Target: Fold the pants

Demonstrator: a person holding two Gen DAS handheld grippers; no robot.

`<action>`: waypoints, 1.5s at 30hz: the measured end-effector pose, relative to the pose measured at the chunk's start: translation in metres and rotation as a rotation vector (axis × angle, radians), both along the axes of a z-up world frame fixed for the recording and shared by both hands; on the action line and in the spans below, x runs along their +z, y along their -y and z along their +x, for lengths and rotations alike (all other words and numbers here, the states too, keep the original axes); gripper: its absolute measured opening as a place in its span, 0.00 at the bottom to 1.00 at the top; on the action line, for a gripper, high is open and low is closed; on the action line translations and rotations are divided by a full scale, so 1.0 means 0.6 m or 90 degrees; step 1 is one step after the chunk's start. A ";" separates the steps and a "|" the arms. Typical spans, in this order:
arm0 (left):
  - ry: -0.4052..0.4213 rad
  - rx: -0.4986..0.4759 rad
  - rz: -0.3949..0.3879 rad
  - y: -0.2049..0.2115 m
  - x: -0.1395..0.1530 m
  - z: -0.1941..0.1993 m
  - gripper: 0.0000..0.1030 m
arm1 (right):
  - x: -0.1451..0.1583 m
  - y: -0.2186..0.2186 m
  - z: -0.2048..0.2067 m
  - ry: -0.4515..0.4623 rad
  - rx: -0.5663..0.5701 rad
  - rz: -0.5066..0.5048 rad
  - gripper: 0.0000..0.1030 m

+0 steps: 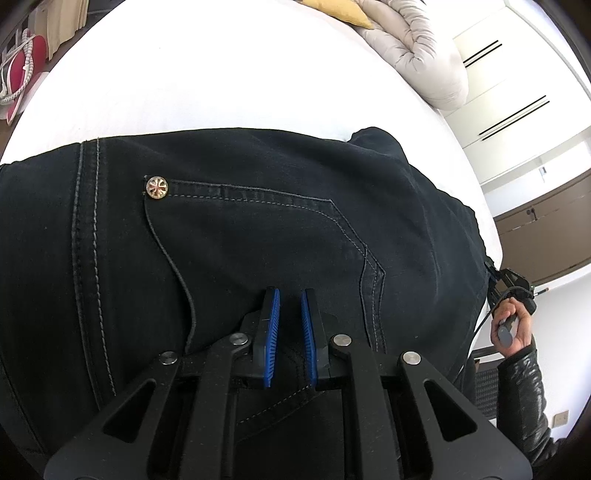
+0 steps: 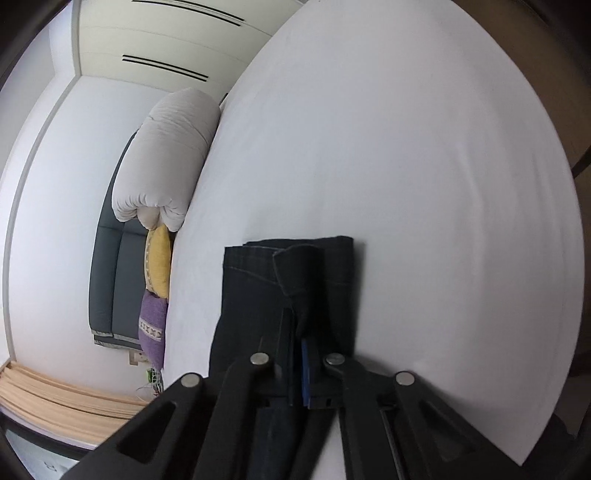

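Dark navy jeans (image 1: 258, 229) lie on the white bed (image 1: 207, 74), with a pocket seam and a gold rivet (image 1: 157, 187) in view. My left gripper (image 1: 290, 295) hovers just over the denim near the pocket, its blue pads a small gap apart and nothing between them. In the right wrist view the jeans (image 2: 251, 295) lie as a folded dark stack. My right gripper (image 2: 295, 325) is shut on a raised fold of the denim at the stack's near end. The right gripper also shows at the right edge of the left wrist view (image 1: 511, 284), held by a hand.
A rolled white duvet (image 1: 413, 48) and a yellow pillow (image 1: 340, 9) lie at the bed's far end. A purple pillow (image 2: 153, 325) and dark headboard (image 2: 110, 258) sit beside them. White wardrobe doors (image 1: 517, 92) stand to the right. Bed edge runs near the right gripper.
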State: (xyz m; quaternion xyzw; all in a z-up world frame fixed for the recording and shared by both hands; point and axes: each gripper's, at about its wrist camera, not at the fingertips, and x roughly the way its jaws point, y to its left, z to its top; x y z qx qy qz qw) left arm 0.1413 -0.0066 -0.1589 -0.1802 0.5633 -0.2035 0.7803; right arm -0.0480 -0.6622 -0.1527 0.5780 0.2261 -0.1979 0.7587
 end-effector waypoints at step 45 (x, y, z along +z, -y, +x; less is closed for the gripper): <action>0.044 0.020 -0.025 -0.024 0.011 -0.036 0.12 | 0.061 -0.328 -0.087 0.086 0.451 0.027 0.53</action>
